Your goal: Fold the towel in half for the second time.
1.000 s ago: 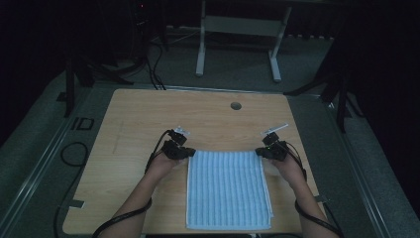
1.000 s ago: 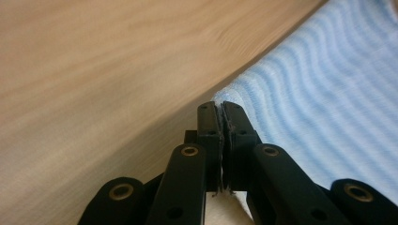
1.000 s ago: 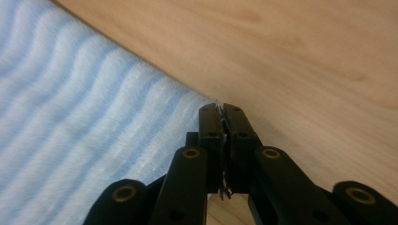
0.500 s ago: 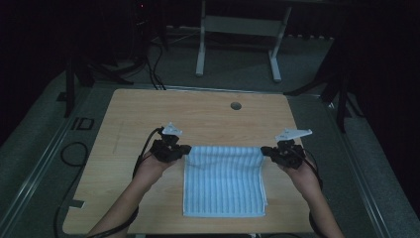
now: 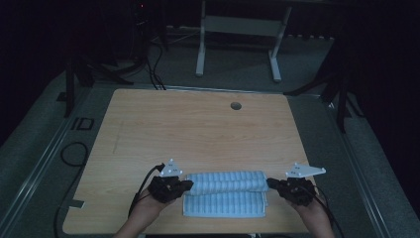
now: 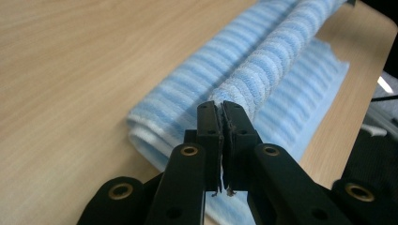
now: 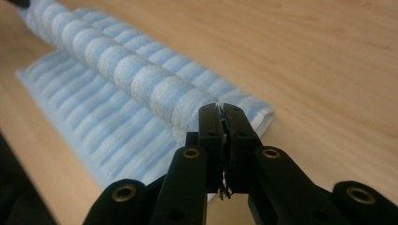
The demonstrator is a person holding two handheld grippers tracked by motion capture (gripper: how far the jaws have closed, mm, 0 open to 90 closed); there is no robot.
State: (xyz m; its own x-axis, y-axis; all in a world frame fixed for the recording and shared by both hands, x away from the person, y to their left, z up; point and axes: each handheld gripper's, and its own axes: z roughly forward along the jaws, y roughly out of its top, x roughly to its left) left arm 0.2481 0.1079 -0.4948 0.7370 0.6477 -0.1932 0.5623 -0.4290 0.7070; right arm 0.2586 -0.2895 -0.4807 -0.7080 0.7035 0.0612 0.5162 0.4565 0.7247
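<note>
High view takes in the wooden table (image 5: 198,129), the largest thing here, with dark grey floor around it. Beyond its far edge stands the white frame of another table (image 5: 237,29), and black cables (image 5: 148,64) trail on the floor at the far left; none of this is near the work. On the tabletop, a small round grommet hole (image 5: 236,105) sits near the far edge, well apart from the cloth. The bare wood between the hole and the cloth holds nothing.

Near the table's front edge lies the blue striped towel (image 5: 225,193), partly folded. Its long axis runs left to right across the table, and a raised fold (a rounded ridge) spans its far side from one gripper to the other, with a flat layer lying nearer the person.

The left gripper (image 5: 184,184) is at the towel's left end and the right gripper (image 5: 270,183) at its right end, each with a grey plate on top and held by 1 hand.

Left gripper view shows what the high view cannot: the 2 black jaws pressed together on the towel's (image 6: 263,79) edge, the ridge running away from them, and stacked layers lying on the wood at the left. Right gripper view shows the same pinch at the other end, jaws clamped tight on the towel (image 7: 141,89), with its stripes crossing the ridge and the flat layer spread to the left.
</note>
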